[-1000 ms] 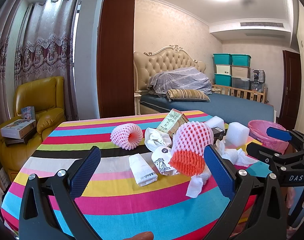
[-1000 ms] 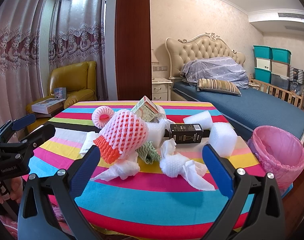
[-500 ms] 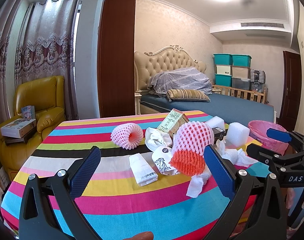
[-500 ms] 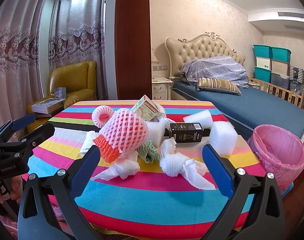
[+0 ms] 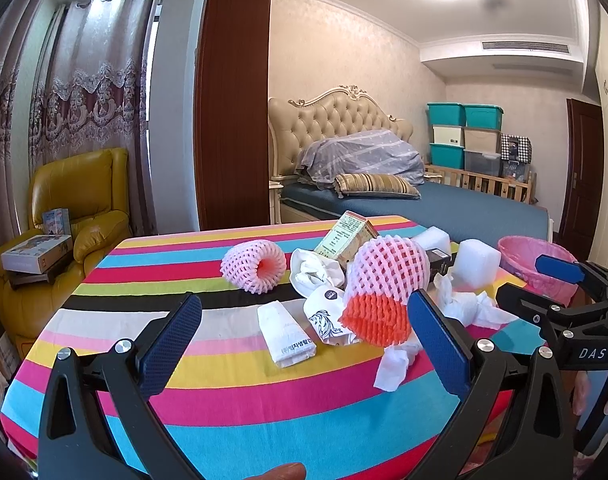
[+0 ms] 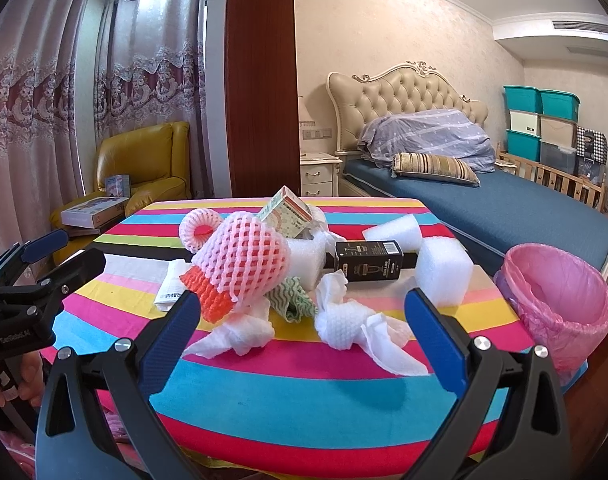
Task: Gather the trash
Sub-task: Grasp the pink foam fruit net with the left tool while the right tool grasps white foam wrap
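Both grippers hover short of the table edge, nothing held — task reads as not yet started, approach step.

Left gripper (image 5: 304, 340): jaws spread wide, empty. It looks over the striped table (image 5: 224, 392) toward a flat white packet (image 5: 288, 340) and a small printed pouch (image 5: 327, 320), both lying on the cloth just ahead. Right gripper (image 6: 302, 334): jaws likewise wide apart, empty, facing crumpled tissue (image 6: 355, 324).

Trash sits in one loose heap mid-table:
- big foam net (image 6: 244, 260), pink with an orange end, on top of more tissue (image 6: 240, 334)
- smaller foam net (image 5: 254, 266) lying apart on the left side, mouth toward the camera
- carton (image 6: 288, 216) tilted at the back of the heap
- black box (image 6: 369, 266) lying flat, with white foam blocks (image 6: 443, 276) beside and behind it
- green patterned scrap (image 6: 296, 304) under the net

Bin (image 6: 563, 308): pink-lined, standing off the right side of the table, just beside its edge. Looks empty as far as its inside shows.

Next move, my judgement — right gripper is nearest the bin, so it should go forward and down onto the tissue, close, then swing right over the rim. Tissue is soft; jaws must close nearly fully. Risk: a trailing piece dragging neighbouring scraps.
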Demonstrator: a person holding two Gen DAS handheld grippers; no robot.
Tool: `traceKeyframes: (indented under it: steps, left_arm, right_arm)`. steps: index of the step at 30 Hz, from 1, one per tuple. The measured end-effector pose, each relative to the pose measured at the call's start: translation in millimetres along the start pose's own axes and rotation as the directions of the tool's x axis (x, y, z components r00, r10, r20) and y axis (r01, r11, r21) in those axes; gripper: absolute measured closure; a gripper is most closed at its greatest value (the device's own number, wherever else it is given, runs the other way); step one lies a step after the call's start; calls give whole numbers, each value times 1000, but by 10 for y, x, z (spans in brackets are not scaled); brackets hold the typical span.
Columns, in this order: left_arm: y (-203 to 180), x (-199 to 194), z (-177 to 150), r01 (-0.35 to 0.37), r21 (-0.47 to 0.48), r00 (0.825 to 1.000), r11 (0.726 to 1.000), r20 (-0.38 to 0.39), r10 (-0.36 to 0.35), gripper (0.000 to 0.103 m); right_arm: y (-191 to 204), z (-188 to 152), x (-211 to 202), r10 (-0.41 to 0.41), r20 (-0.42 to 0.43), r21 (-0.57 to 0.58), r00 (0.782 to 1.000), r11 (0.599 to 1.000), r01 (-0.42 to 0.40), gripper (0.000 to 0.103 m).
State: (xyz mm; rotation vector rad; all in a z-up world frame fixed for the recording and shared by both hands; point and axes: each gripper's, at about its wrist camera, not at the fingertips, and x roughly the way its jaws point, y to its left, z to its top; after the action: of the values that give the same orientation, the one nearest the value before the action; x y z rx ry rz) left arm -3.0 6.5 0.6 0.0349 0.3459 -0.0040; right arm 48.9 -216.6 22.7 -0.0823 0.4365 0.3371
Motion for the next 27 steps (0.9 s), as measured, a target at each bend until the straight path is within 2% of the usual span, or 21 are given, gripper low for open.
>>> traceKeyframes:
  steps: [4,11,15,16,20,22,24,25,26,27]
  left_arm:
    - [11,65,-7,-4,-13,1000,1000,-29,4,7]
    - [105,260,-73,13,-57,992,998,-122,-20,7]
    - [83,422,-155,23,-28,987,999,-161,-27,7]
    - [73,451,-165,33,-22,985,999,-166,-36,7]
    - [46,538,-143,51,-15,983,999,-176,-52,7]
    - [-4,584,-111,52,16,985,999,-165,-49,7]
    - [-87,643,-88,61,60,986,996,-158,-51,7]
    - [-131,679,-75,74,76,984,994,-165,-60,7]
    - [-165,708,-63,86,81,983,993,-168,-72,9]
    - [-209,751,-45,95,92,982,991,-171,-78,13]
  right_arm:
    - [-62,-21,48,-46,-19,-16,999,999,46,4]
    - [-346,-169,409,-102,-122,28,987,994,106,4]
    - [-502,-229,754,-97,-167,50,981,993,106,4]
    - [-514,-258,860,-72,-182,81,981,993,88,4]
    - [-574,-224,1179,-43,-232,39,972,998,54,5]
    - [-552,-189,1234,-49,-251,6,967,999,53,14]
    - [-541,-152,1286,-20,-248,9,969,1000,23,37]
    - [-543,-144,1295,0,-243,18,970,1000,4,44]
    - [-554,-141,1282,24,-232,27,973,999,-18,58]
    - [-536,-132,1229,31,-228,23,973,999,-26,62]
